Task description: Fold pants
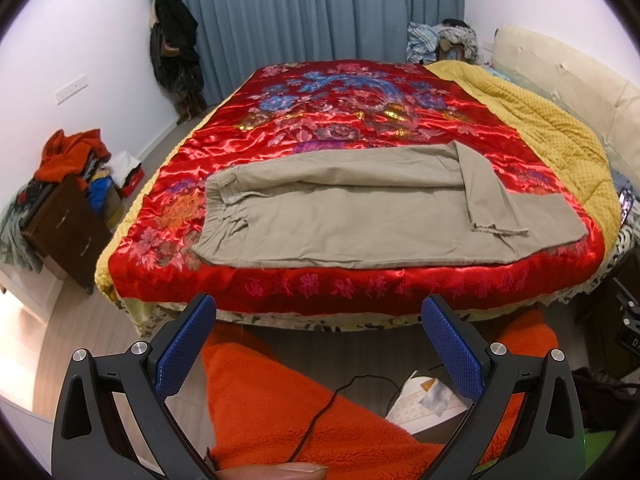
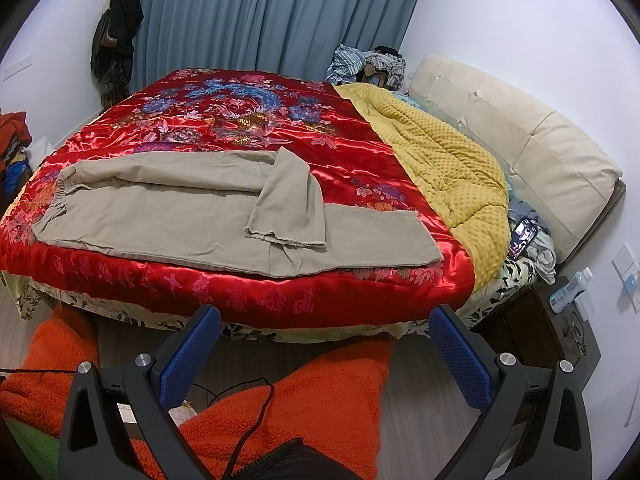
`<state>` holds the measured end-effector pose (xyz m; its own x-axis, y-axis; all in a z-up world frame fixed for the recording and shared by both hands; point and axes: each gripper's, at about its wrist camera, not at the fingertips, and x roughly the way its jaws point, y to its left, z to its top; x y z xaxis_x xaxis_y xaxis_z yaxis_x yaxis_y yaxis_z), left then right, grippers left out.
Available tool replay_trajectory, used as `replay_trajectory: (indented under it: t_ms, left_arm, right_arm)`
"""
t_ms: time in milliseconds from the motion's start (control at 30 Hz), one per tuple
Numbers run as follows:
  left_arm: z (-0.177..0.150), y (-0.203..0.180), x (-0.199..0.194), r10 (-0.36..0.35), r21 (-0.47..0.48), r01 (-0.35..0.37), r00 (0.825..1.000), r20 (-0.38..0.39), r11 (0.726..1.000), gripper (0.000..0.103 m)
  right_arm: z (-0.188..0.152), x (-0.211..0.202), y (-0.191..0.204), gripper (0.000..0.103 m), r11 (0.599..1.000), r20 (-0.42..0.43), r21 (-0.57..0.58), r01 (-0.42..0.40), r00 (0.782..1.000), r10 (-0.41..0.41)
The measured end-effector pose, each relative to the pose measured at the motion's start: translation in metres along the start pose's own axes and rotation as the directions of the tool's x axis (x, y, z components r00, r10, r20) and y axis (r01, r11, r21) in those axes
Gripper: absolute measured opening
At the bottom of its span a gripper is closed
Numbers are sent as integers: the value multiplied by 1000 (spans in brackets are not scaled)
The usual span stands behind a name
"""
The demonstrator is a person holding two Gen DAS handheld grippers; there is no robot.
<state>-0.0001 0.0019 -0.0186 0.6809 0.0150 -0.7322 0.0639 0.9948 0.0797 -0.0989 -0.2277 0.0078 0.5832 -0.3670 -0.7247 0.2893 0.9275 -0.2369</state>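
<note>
Folding could've been thrown off: khaki pants point(image 1: 360, 216) lay on slippery red satin quilt point(image 1: 360, 120), while left gripper point(image 1: 320, 344) and right gripper point(image 2: 324, 348) were held released below it.

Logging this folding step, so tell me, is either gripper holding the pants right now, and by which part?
Nothing is held. The left gripper and right gripper are both open, short of the bed, and the pants lie untouched on the red quilt.

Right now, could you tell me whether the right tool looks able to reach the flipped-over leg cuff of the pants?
Probably yes. The right tool is open, off the bed, and nothing lies between it and the cuff atop the pants.
</note>
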Motion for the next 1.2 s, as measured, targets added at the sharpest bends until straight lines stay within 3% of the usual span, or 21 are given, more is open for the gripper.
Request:
replay_trajectory:
  t_ms: [1200]
  left_arm:
    - [1, -1, 0, 2, 0, -2, 1000, -2, 1000, 102]
  right_arm:
    - [1, 2, 5, 103, 1000, -19, -8, -16, 1000, 16]
